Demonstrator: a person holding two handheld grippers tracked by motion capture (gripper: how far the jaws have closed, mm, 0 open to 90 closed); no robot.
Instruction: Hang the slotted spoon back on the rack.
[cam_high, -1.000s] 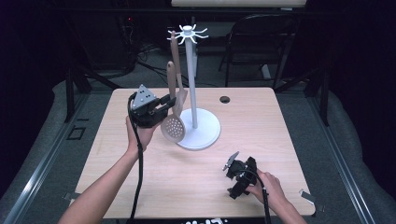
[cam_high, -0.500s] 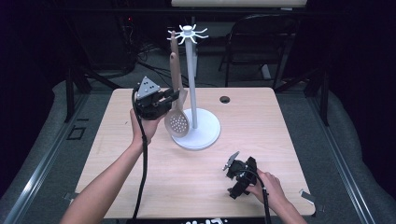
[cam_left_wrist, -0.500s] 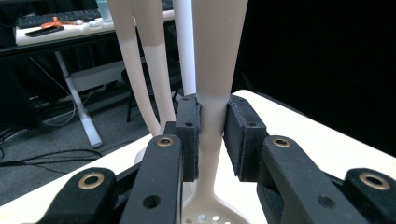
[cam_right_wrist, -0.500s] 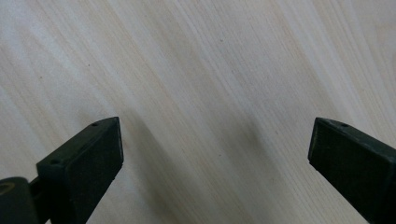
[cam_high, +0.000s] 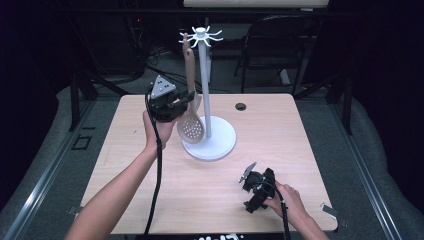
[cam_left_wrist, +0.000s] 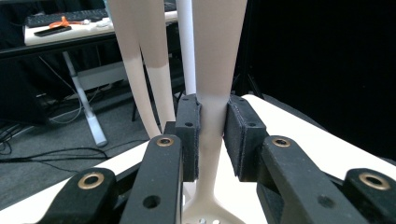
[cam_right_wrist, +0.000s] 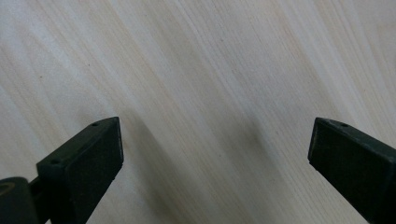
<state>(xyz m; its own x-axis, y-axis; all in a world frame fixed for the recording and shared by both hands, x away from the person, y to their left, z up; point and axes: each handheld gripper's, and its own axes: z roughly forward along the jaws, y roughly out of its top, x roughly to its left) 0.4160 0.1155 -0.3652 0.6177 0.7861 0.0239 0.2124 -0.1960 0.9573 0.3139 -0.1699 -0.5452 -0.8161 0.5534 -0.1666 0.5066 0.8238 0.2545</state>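
The left gripper (cam_high: 186, 101) is squeezed tight on the thin handle of a tan spoon with holes (cam_high: 190, 120). The spoon is held upright, off the desk (cam_high: 280, 130), just left of the white stand (cam_high: 206, 90). Its round end hangs over the stand's base. The right gripper (cam_right_wrist: 215, 154) sits wide apart with nothing in it, low at the near right of the desk.

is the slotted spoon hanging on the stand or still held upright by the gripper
Held upright. The left gripper is shut on the slotted spoon at its handle, bowl down above the stand base; whether its top has reached a hook, cannot tell.
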